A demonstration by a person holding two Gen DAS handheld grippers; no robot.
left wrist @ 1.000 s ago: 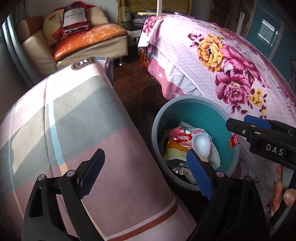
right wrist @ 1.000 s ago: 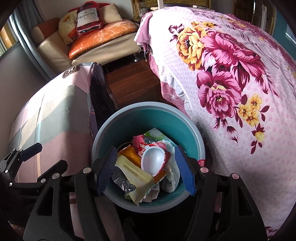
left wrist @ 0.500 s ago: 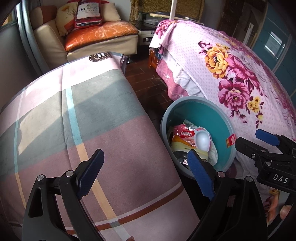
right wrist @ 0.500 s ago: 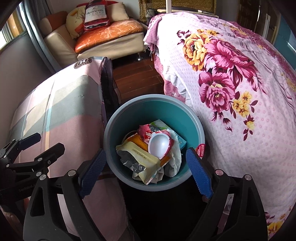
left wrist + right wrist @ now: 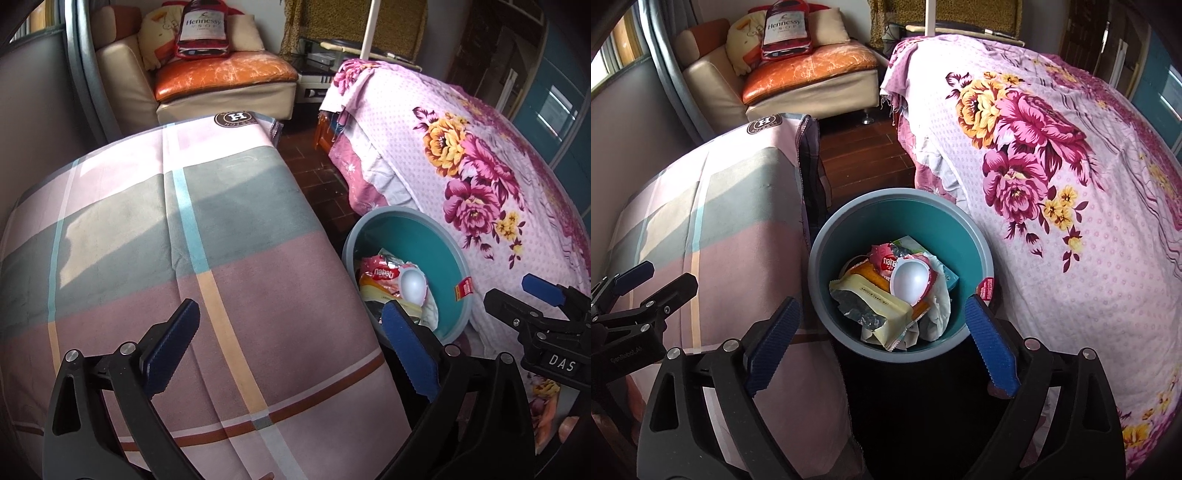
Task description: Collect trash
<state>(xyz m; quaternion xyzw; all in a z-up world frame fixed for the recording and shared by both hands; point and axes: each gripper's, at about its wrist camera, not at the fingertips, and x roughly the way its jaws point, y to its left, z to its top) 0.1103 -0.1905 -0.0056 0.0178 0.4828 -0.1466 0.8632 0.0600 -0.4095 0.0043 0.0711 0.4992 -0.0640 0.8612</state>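
A teal bin [image 5: 905, 218] with a grey rim stands on the floor between a plaid cushion and a bed. Inside lie a white plastic cup [image 5: 910, 282], a red wrapper [image 5: 886, 260] and a cream wrapper [image 5: 875, 301]. My right gripper [image 5: 882, 310] hangs above the bin's near rim. Its jaws are opening, and nothing is held between them. My left gripper [image 5: 286, 317] hovers over the plaid cushion, left of the bin [image 5: 424, 240]. Its jaws are also opening, on nothing. Each view shows the other gripper at its edge: the right gripper [image 5: 517, 295] and the left gripper [image 5: 665, 277].
The plaid pink-and-grey cushion [image 5: 166, 240] fills the left side. A bed under a pink floral blanket [image 5: 1052, 147] lies on the right. Behind are a beige sofa with an orange seat [image 5: 221, 70] and a bottle-shaped pillow [image 5: 201, 29]. Dark wood floor [image 5: 857, 155] shows beyond the bin.
Both grippers have drawn back and up from the bin, which now looks smaller. The right jaws have widened past the bin's rim. The left view has swung onto the plaid cushion.
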